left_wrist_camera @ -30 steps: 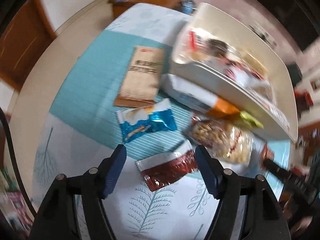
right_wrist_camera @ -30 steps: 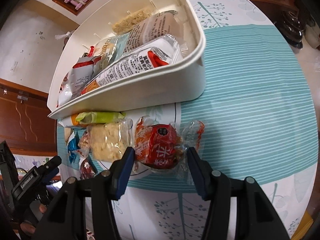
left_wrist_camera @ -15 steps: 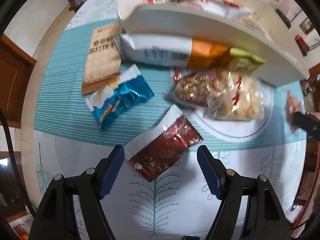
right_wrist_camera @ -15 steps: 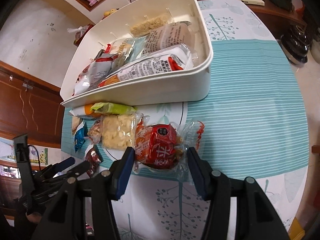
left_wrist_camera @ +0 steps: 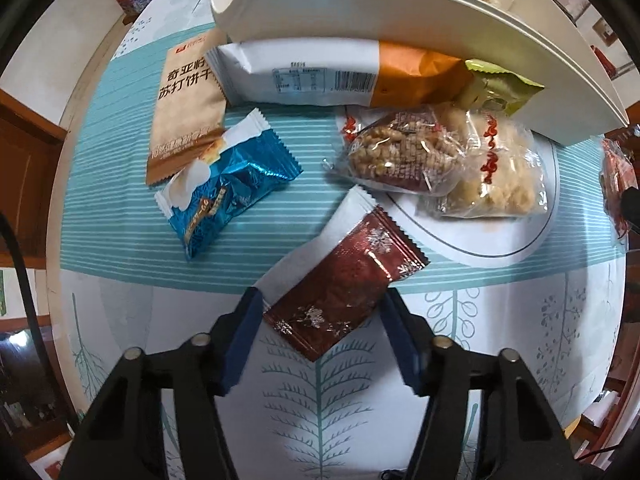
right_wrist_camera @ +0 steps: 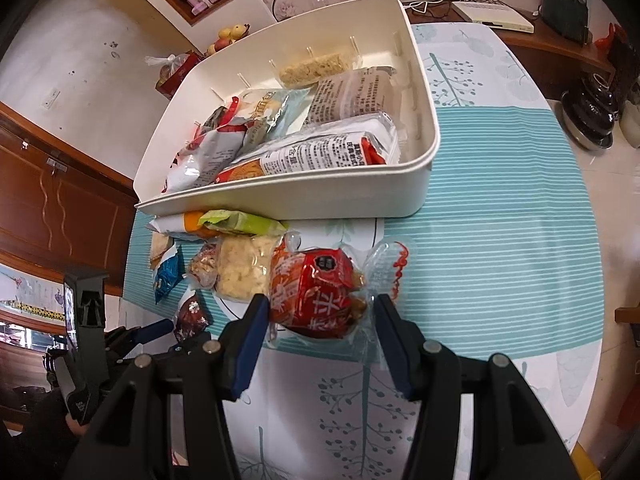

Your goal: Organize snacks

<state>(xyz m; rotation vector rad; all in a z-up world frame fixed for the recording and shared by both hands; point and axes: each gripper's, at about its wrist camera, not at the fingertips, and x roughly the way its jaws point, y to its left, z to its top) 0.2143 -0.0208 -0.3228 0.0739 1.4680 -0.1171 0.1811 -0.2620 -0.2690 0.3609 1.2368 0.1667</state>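
Both cameras sit low and close over the surface [left_wrist_camera: 120, 208], facing the white bin [right_wrist_camera: 360, 196] from its front side. Each view shares the loose packets lying before that bin.

The left gripper [left_wrist_camera: 322, 312], jaws spread, flanked a dark red snack packet [left_wrist_camera: 344, 284] on the surface; a blue packet [left_wrist_camera: 228, 188] lay at ten o'clock.

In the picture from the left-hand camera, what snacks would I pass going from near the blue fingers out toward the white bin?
Dark red packet between the open fingers → blue packet → brown cracker packet → white and orange bag lying against the white bin.
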